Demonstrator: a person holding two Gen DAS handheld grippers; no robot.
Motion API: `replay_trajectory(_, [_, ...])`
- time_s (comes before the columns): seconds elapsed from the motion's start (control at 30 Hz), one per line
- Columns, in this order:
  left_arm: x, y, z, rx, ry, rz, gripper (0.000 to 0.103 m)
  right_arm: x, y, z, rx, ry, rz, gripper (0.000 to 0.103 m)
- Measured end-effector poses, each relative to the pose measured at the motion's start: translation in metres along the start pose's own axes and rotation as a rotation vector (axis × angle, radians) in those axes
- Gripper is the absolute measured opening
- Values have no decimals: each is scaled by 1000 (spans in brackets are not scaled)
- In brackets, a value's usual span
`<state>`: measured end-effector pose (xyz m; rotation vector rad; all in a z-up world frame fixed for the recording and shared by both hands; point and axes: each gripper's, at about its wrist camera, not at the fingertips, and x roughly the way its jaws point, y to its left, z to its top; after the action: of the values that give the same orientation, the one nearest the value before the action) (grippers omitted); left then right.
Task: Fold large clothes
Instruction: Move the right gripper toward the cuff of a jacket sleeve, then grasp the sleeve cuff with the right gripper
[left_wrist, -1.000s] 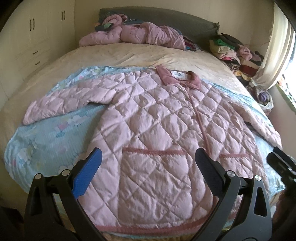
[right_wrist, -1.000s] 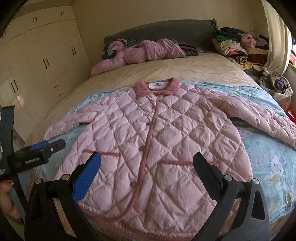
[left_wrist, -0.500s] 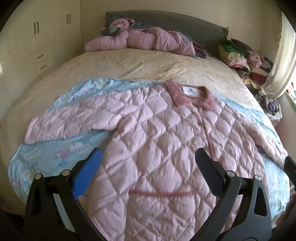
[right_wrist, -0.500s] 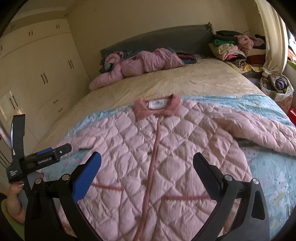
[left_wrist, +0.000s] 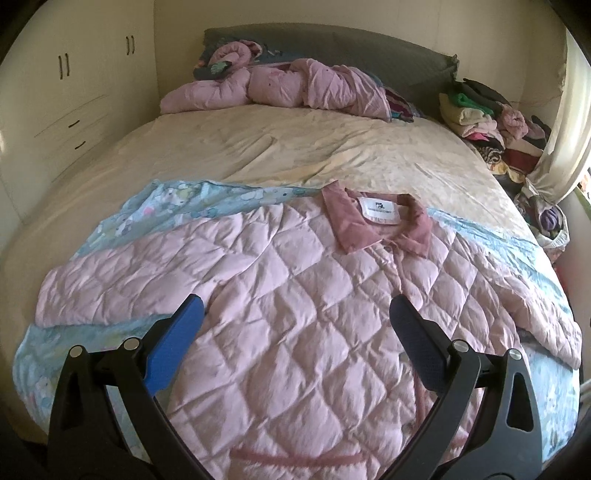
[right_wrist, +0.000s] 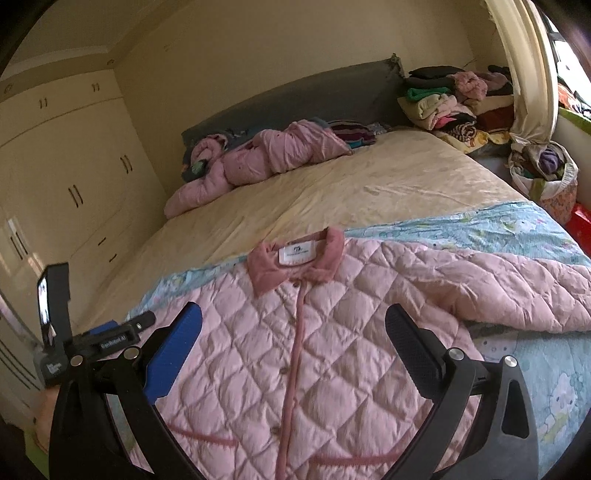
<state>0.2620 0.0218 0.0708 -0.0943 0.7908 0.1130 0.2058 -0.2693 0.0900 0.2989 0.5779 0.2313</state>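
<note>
Left wrist view: left gripper (left_wrist: 295, 325) hovering with jaws spread wide, empty, above the coat (left_wrist: 306, 317) lying flat, front up, on a blue blanket (left_wrist: 177, 201) across the near bed (left_wrist: 295, 147); collar (left_wrist: 376, 225) far, one sleeve (left_wrist: 122, 291) out left. Soft, puffy, probably light yet bulky; best pinched at a sleeve cuff or shoulder seam. Hem cut off below. Right wrist view: right gripper (right_wrist: 293, 328) likewise gaping, holding nothing, over the chest; other sleeve (right_wrist: 498, 288) out right, cuff beyond frame; left gripper's jaws hard to make out here.
</note>
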Motion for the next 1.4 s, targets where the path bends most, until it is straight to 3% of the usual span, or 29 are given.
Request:
replay_trajectory(0.3, [38, -25, 6, -16, 9, -29, 94, 24, -59, 31, 115, -35, -114, 99])
replay_trajectory(0.5, [72, -48, -9, -23, 65, -73, 94, 34, -112, 32, 202, -35, -229, 99])
replay_trajectory(0.9, [126, -78, -42, -7, 136, -44, 94, 53, -216, 4, 403, -10, -438, 99])
replay_trajectory(1.13, [146, -93, -63, 94, 161, -7, 94, 59, -267, -21, 519, 16, -537, 99])
replay_trajectory(1.4, [158, -98, -66, 113, 173, -15, 94, 52, -322, -49, 702, 30, -573, 99])
